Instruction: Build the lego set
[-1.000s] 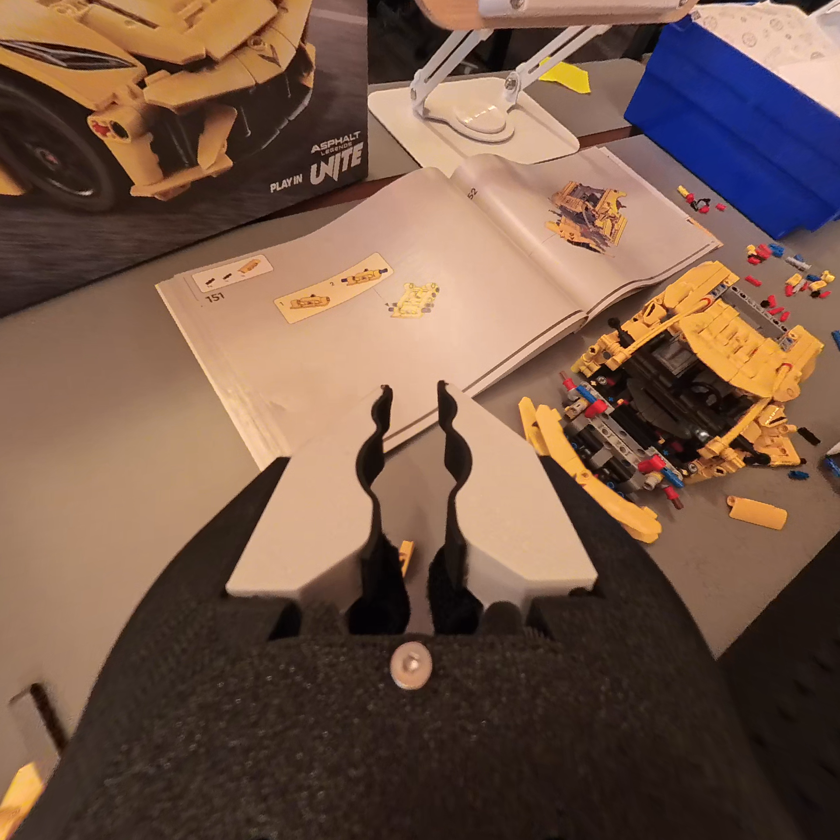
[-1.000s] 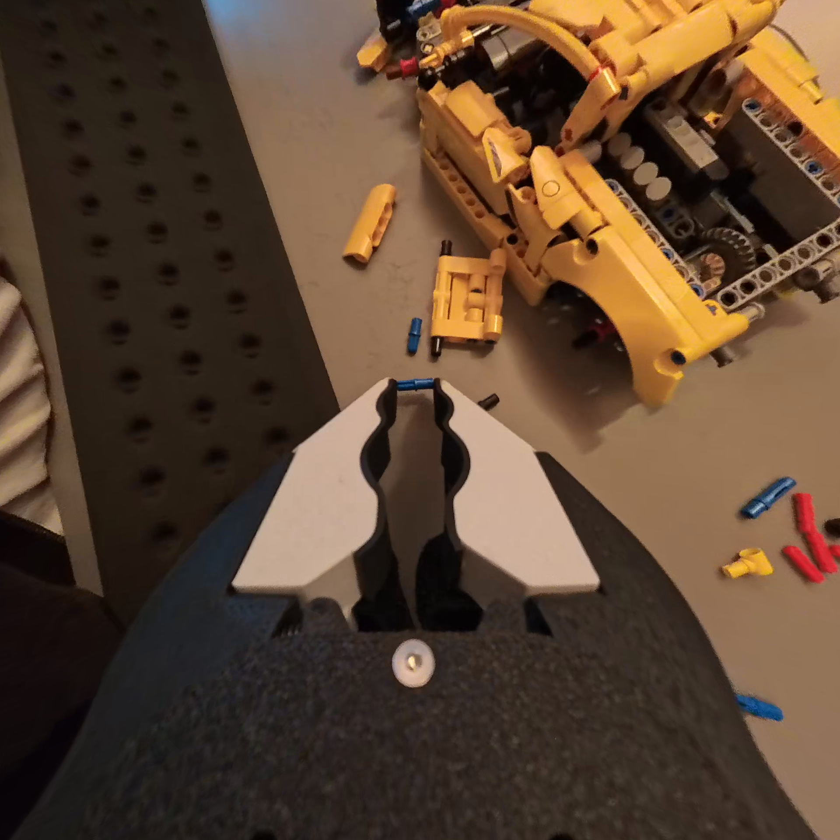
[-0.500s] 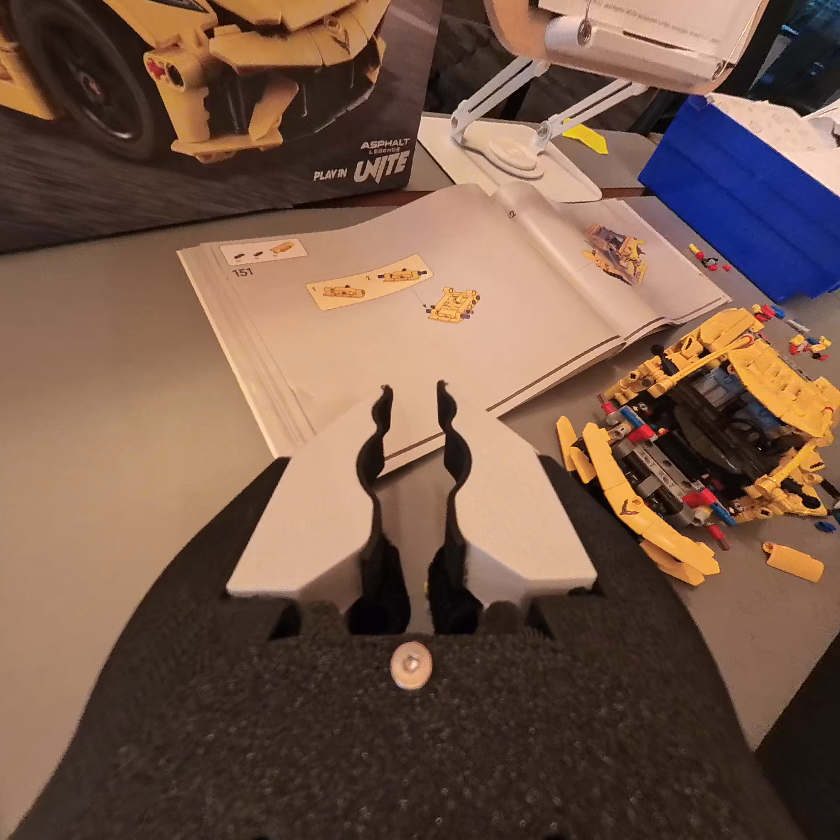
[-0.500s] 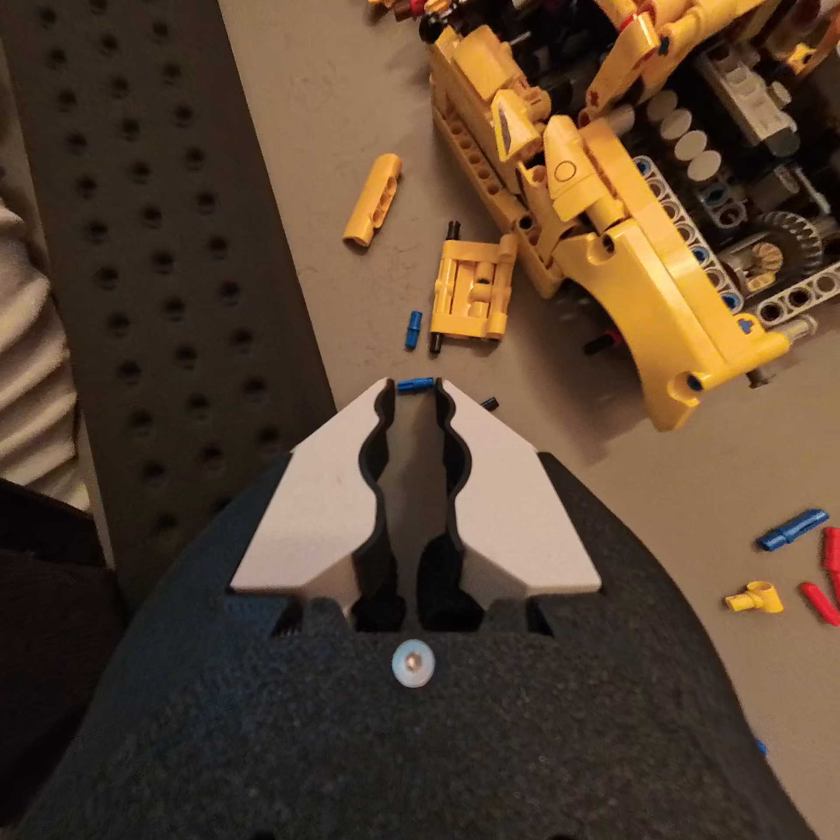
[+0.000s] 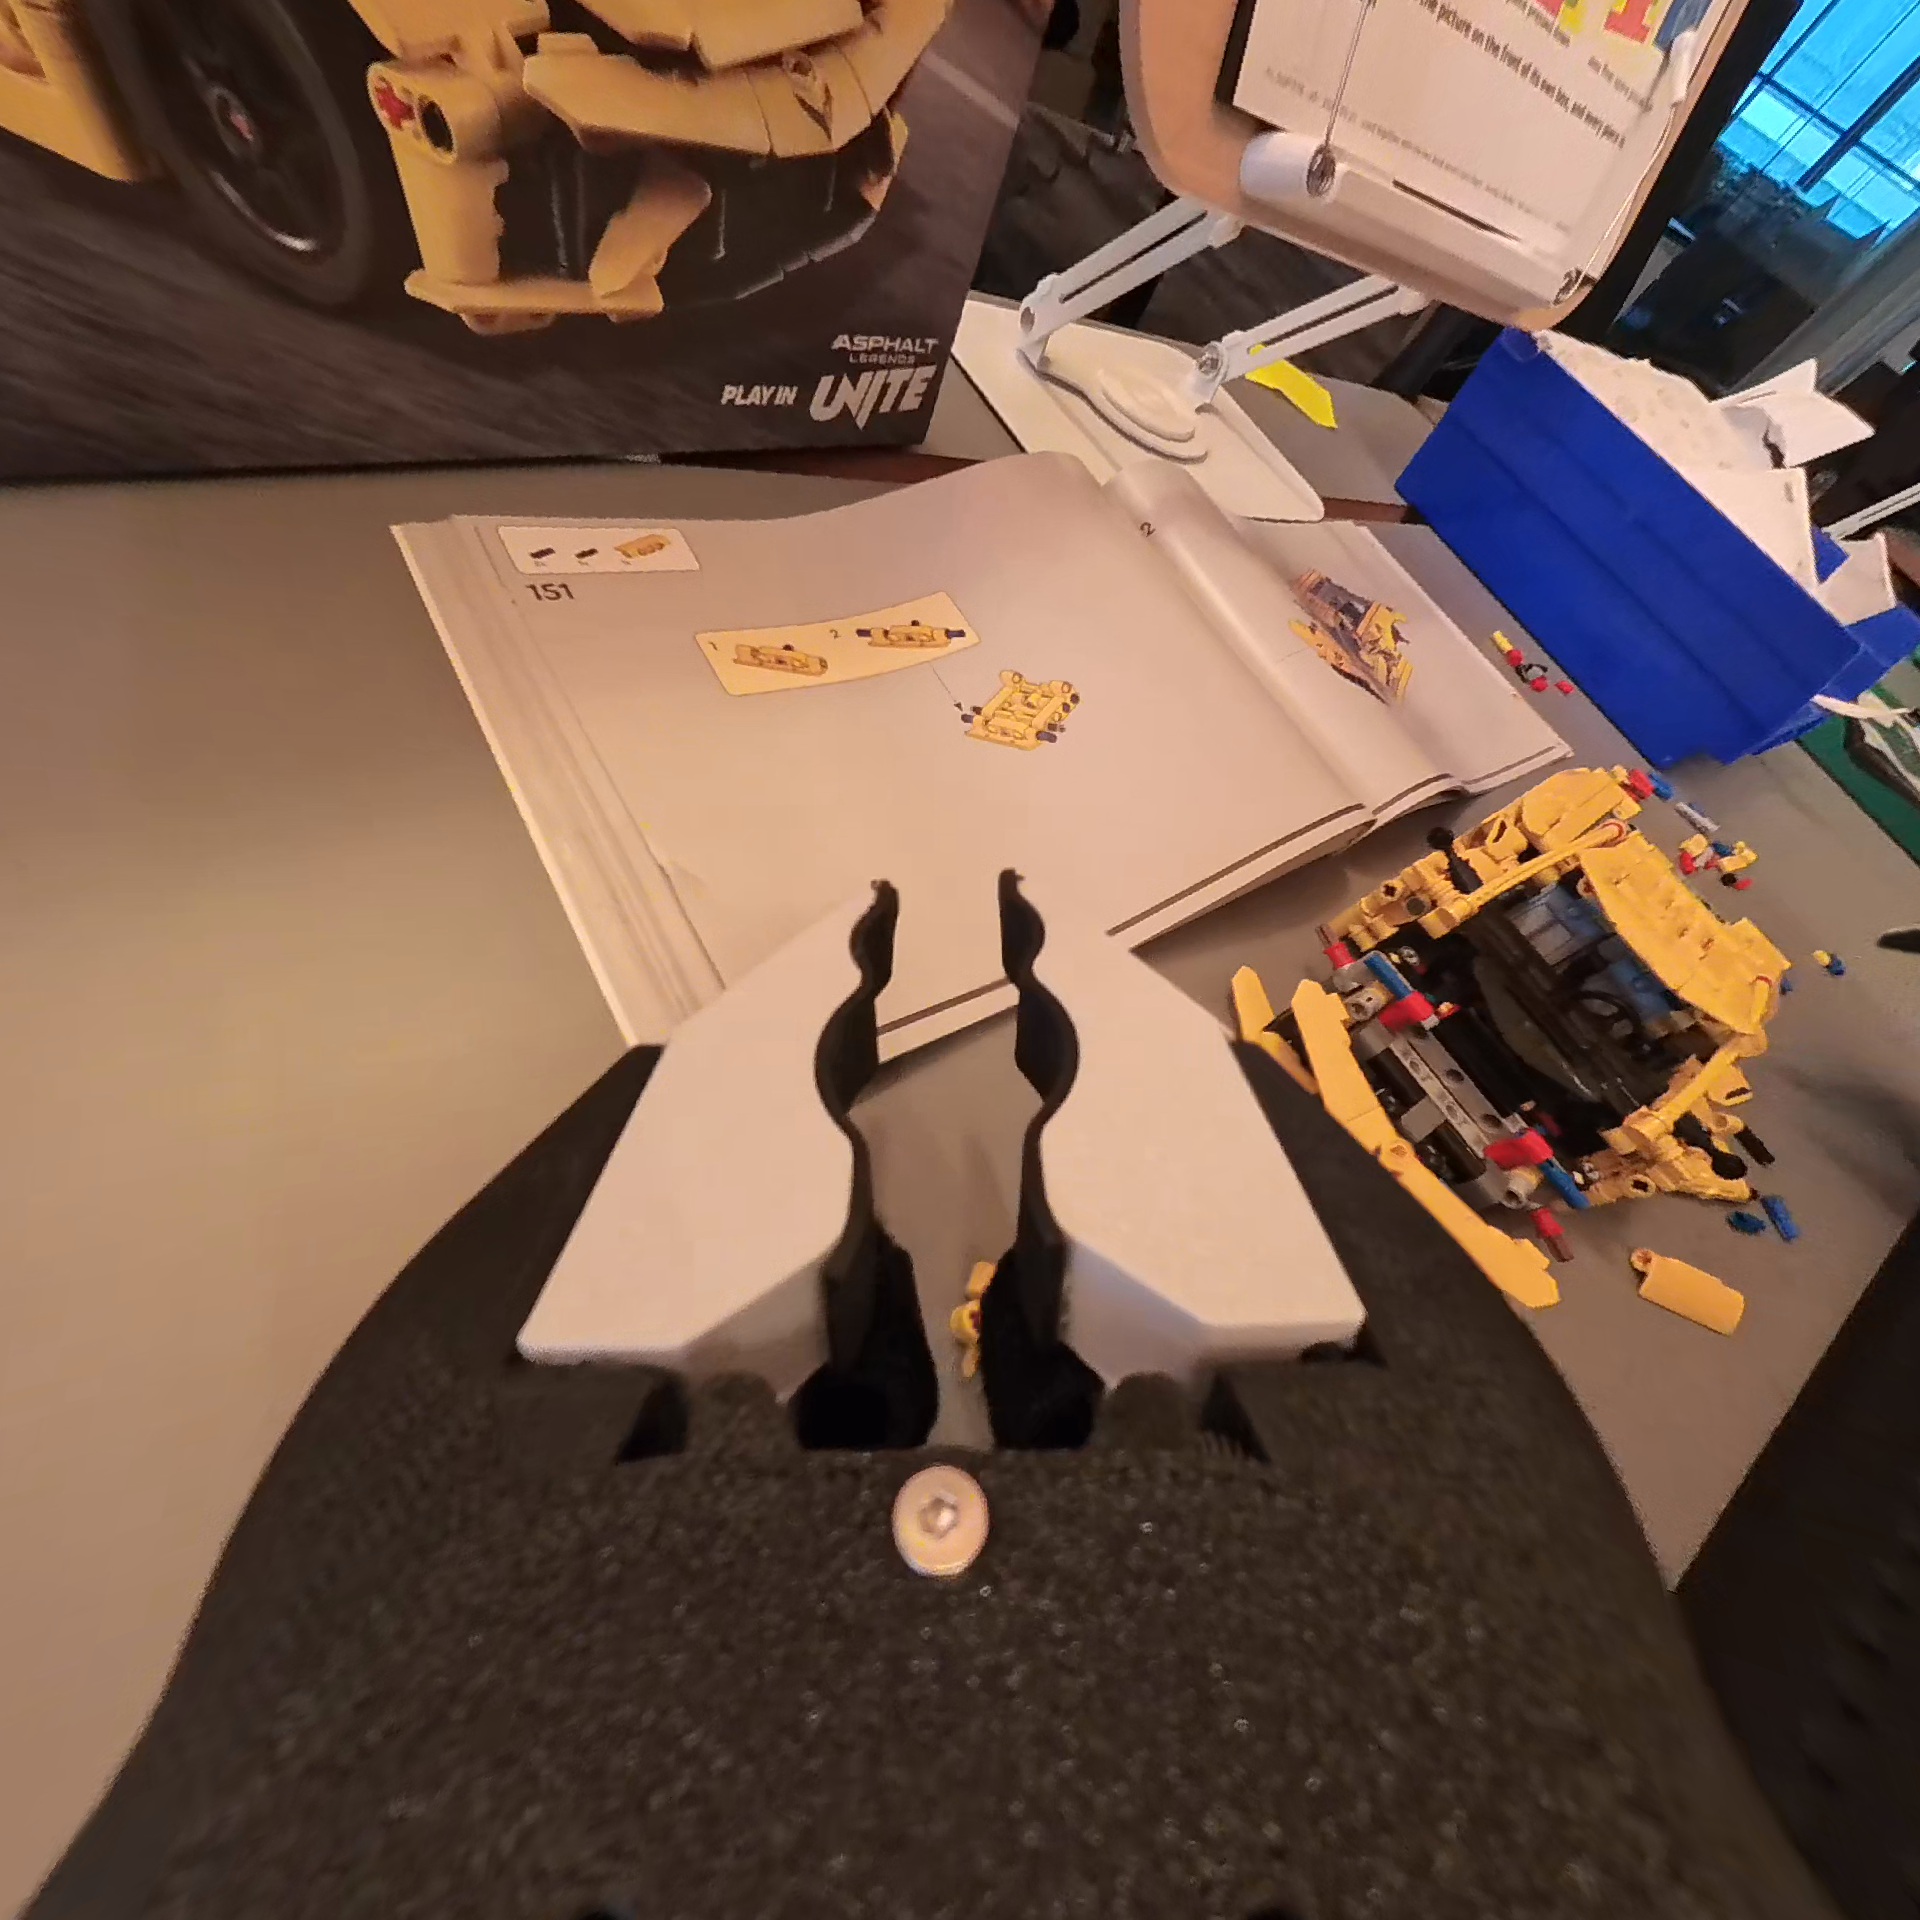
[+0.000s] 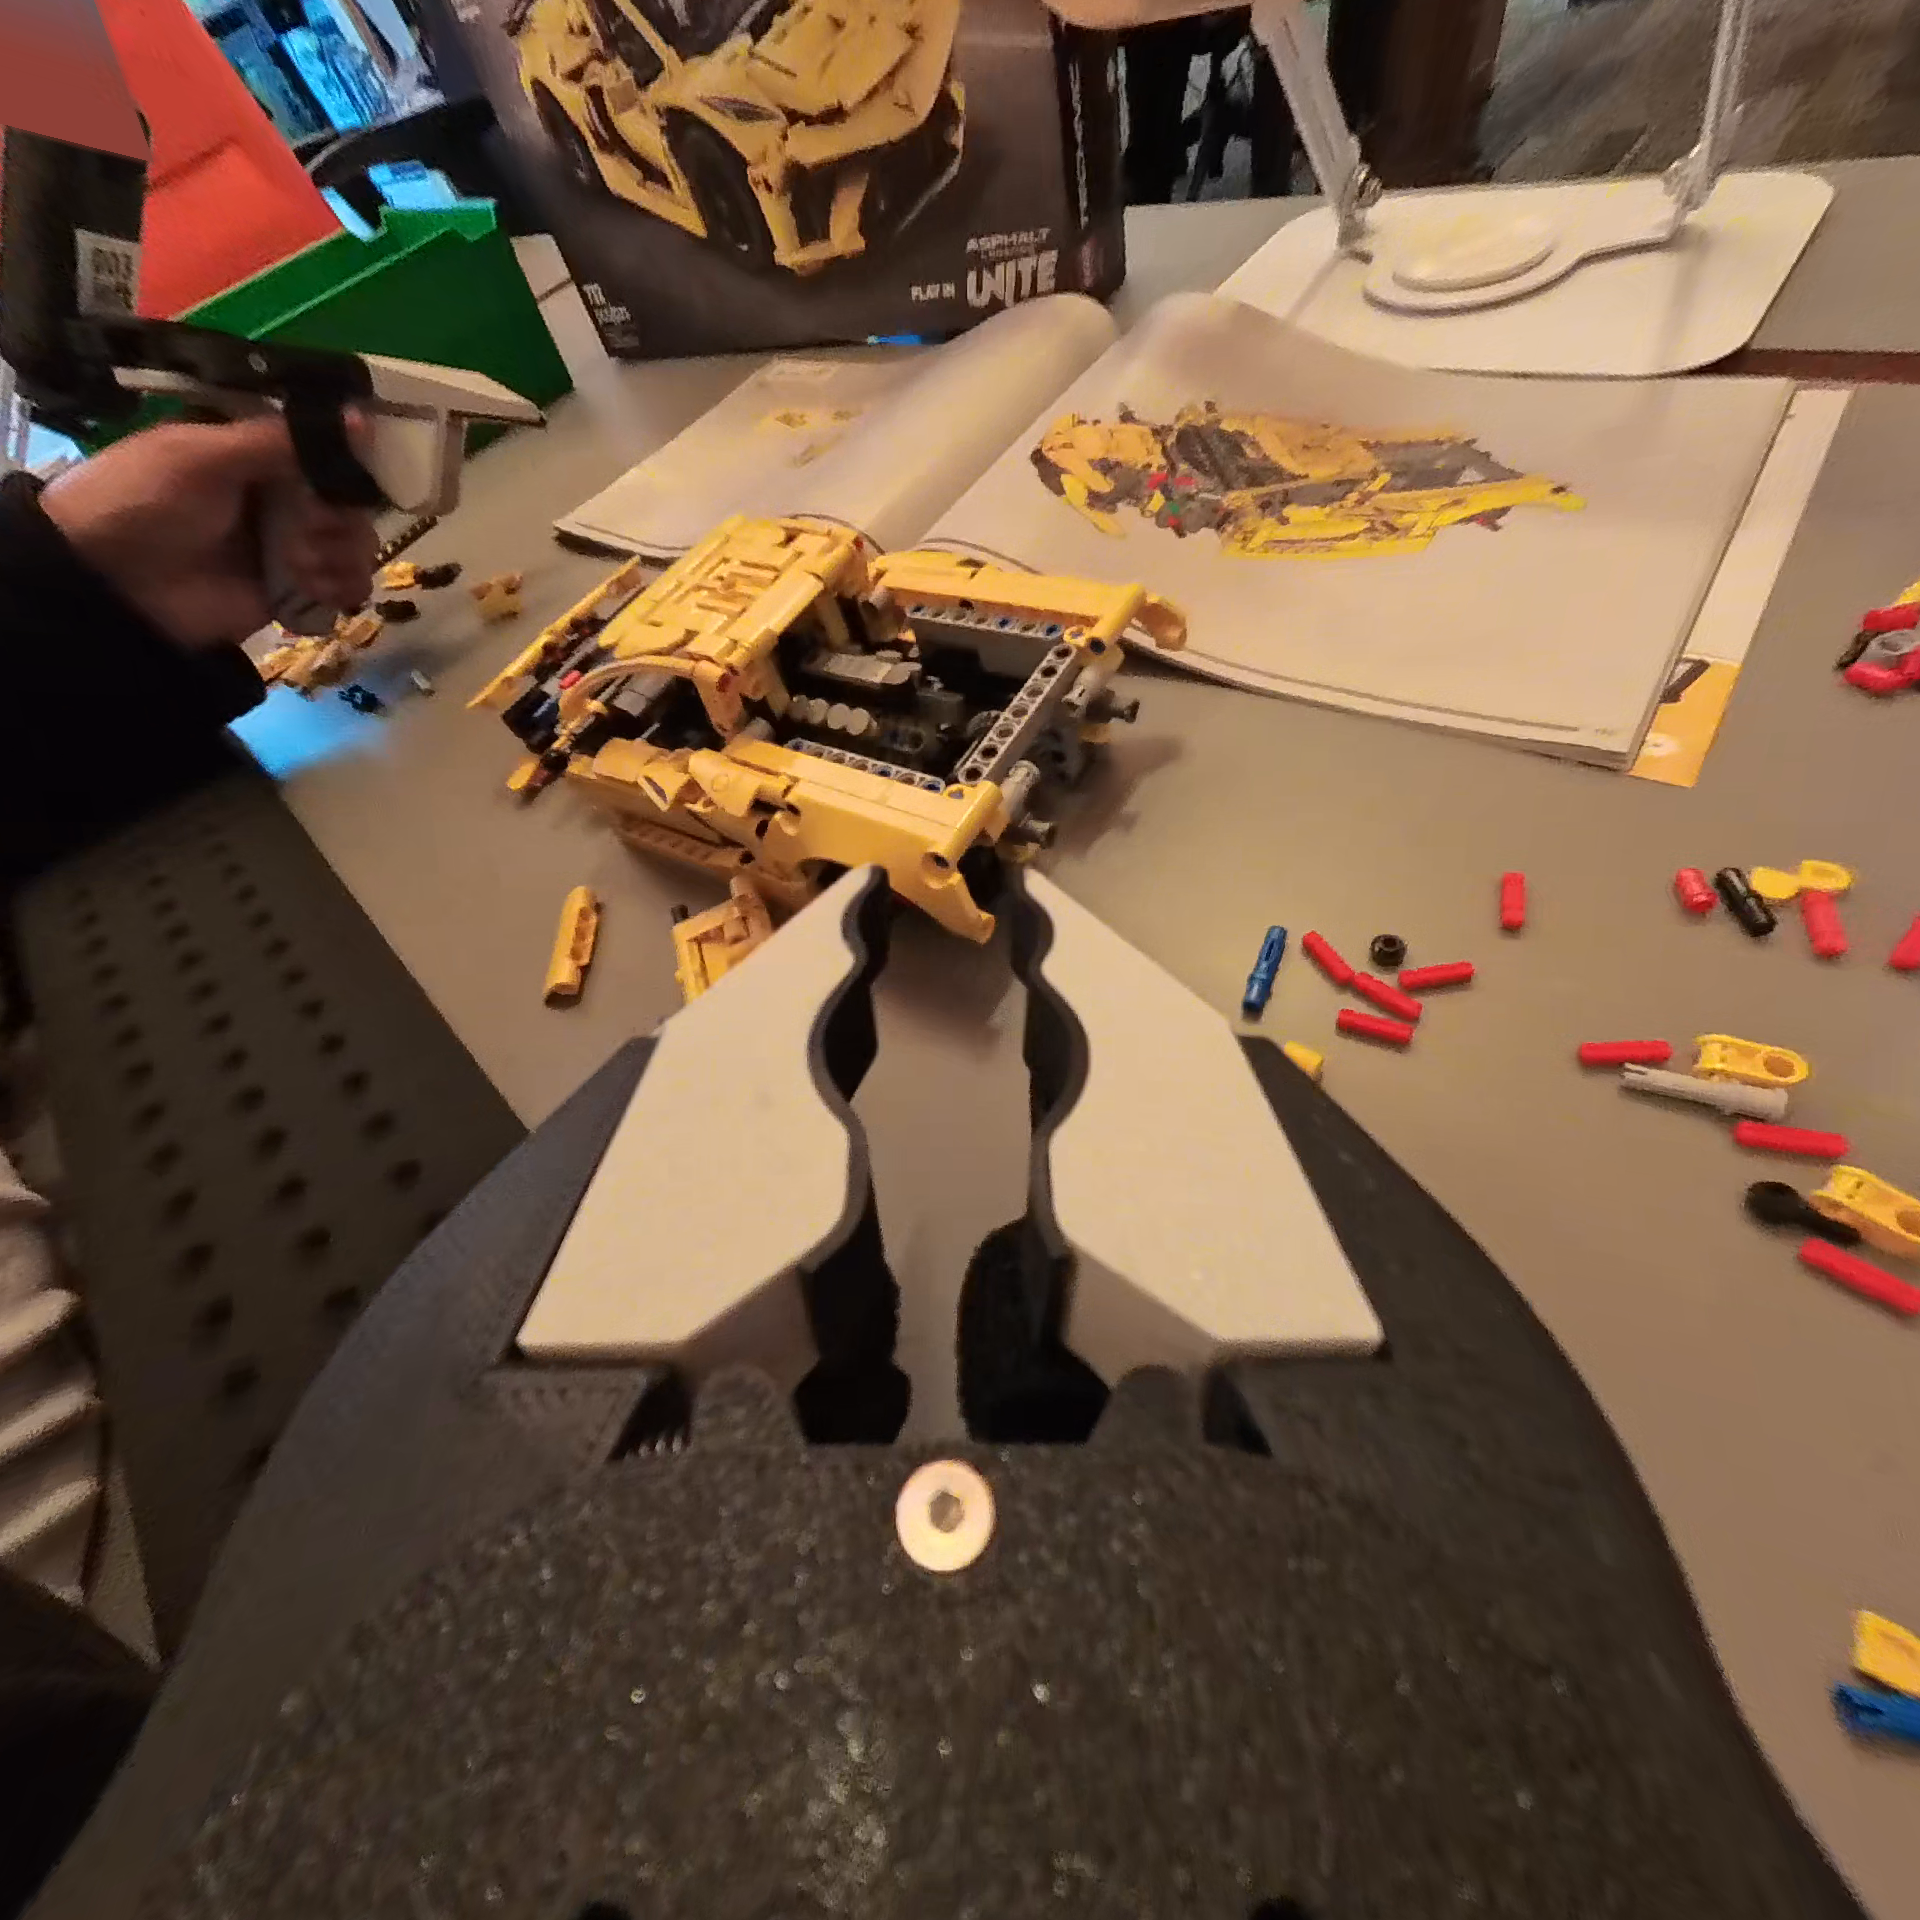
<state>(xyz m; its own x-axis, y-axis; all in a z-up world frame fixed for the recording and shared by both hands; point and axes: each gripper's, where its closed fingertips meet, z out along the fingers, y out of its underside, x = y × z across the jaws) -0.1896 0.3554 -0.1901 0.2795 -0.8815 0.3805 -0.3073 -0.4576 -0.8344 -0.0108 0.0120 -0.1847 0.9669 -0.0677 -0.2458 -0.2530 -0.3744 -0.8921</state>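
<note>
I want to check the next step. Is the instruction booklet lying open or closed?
Open. The instruction booklet lies spread flat on the table, both pages showing, beside the half-built yellow car.

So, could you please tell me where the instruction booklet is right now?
The instruction booklet lies open on the table, ahead of the left gripper, between the box and the half-built car.

Blue bin [image 5: 1621, 582] at right; white stand [image 5: 1132, 384] behind; green bin [image 6: 416, 291].
</note>
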